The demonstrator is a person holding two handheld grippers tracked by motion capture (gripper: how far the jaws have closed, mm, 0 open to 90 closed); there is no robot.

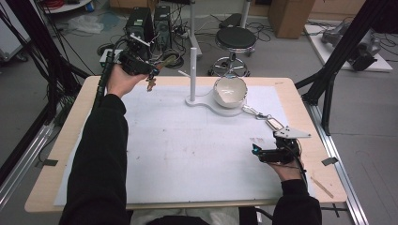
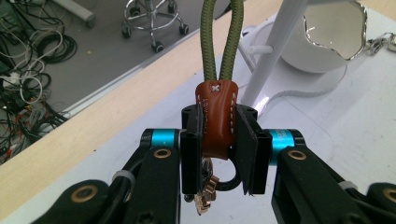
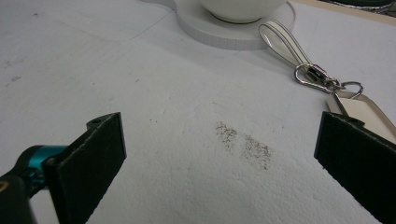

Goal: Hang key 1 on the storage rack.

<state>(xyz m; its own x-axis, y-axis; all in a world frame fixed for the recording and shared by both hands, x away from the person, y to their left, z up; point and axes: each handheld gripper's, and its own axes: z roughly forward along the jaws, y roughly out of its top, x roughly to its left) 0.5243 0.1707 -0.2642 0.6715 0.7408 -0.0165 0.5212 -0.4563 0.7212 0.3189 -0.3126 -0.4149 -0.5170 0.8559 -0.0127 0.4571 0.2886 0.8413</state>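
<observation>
Gripping the brown leather keychain point(image 2: 215, 119) left of the white bowl point(image 1: 230, 91), the left gripper point(image 1: 151, 71) jaws clamp it; the right gripper point(image 1: 263, 152) jaws gape empty.

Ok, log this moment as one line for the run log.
left gripper: shut on brown leather keychain, raised near white stand | right gripper: open over mat, holds nothing | white keychain: lying beside bowl

Bowl point(image 1: 230, 91) on stand base point(image 1: 199, 100) at worktop point(image 1: 281, 84) rear centre, post point(image 1: 193, 70) left of bowl, key strap point(image 1: 273, 123) lying right of base, stool point(image 1: 234, 42) behind worktop.
</observation>
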